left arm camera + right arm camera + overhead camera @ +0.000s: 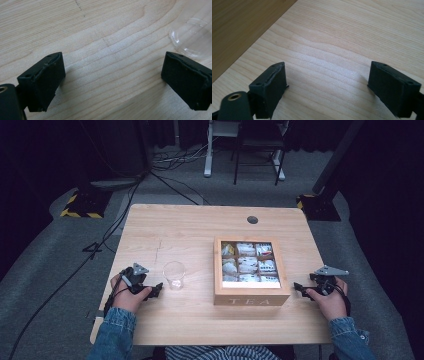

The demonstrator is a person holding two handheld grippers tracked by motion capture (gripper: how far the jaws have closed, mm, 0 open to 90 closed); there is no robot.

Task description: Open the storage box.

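- Left hand-held gripper (156, 290) is resting on the desk (190, 220), jaws spread apart, beside a clear cup (174, 274).
- Right hand-held gripper (299, 288) is gaping too, near the tea box (251, 297).
- High view is revealing 9 compartments of tea bags (248, 264).

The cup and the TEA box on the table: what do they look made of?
The small clear cup looks like thin transparent plastic, possibly glass: the table grain shows through it. The square TEA-lettered box looks like light unpainted wood with a matte finish and visible grain.
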